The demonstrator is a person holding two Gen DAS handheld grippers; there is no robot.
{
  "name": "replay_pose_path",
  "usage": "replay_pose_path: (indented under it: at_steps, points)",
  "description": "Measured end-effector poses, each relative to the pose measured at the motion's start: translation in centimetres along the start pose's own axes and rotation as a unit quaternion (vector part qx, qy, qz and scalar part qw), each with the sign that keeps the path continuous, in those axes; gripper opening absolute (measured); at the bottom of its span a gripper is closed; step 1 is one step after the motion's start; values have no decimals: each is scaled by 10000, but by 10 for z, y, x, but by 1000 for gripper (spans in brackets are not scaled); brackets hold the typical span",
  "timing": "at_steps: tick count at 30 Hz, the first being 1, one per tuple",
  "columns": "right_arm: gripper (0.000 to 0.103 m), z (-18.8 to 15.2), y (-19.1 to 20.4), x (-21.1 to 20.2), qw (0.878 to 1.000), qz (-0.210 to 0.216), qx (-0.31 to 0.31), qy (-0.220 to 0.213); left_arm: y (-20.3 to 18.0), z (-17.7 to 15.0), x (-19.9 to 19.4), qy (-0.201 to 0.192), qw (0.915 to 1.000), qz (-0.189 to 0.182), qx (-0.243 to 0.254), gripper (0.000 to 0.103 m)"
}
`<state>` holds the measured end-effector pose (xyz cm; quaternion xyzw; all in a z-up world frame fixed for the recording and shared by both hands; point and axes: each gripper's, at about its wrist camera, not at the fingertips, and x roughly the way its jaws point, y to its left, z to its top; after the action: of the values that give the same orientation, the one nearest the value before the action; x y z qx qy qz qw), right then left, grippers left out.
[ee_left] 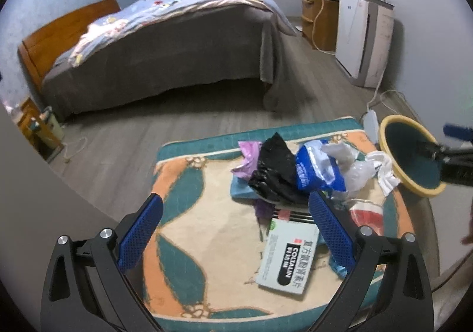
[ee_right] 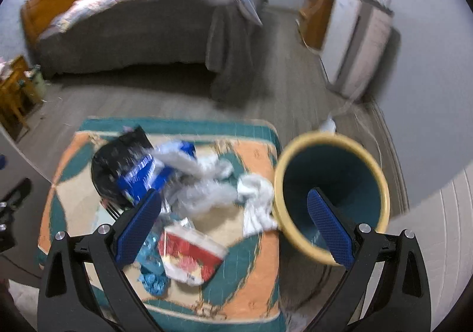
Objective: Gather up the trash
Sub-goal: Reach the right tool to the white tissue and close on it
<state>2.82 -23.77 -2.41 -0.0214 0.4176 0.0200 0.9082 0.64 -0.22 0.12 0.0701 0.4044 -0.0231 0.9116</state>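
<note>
- My left gripper hangs with jaws wide over the cushion, holding nothing; the trash pile lies centre-right of the frame.
- My right gripper also has jaws wide and empty. One finger seems inside the bin, at the right of the frame; I cannot tell if it touches.
- Risk, I think: that finger can tip the bin, and thin bags can slip.
- The medicine box lies before the pile; the bed is far behind.
</note>
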Motion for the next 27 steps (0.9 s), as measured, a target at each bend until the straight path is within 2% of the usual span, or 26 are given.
replay_pose_path:
  at_steps: [1, 4, 8, 10, 12, 16, 19, 22, 24, 27]
  points:
    - [97, 3, -1, -2, 9998, -50, -148, -139, 0, 2, 4, 30, 10000, -33, 8, 98]
    - [97, 11, -4, 2, 9991, 140, -392, -78, 1, 11, 15, -8, 9998, -190, 55, 98]
    - [97, 23, -26, 18, 9978, 618, 140, 199, 9, 22, 34, 6, 9993, -267, -244, 98]
    - [97, 29, -36, 29, 9967, 659, 353, 313, 13, 28, 46, 60, 9986, -342, -407, 98]
    - [97, 32, -43, 44, 9967, 525, 379, 485, 12, 34, 56, 64, 9982, -396, -448, 98]
    - [97, 28, -44, 66, 9961, 592, 238, 616, 5, 42, 72, 73, 9990, -340, -290, 98]
    - [97, 22, -48, 81, 9957, 546, 208, 724, -4, 45, 83, 93, 9989, -445, -141, 98]
    - [97, 11, -54, 99, 9922, 740, 275, 964, -13, 47, 93, 126, 9985, -526, 1, 98]
    - [95, 5, -55, 106, 9912, 658, 182, 1134, -21, 48, 97, 186, 9975, -677, 64, 98]
    - [81, -3, -60, 115, 9903, 556, 80, 1274, -34, 50, 100, 193, 9961, -842, 190, 98]
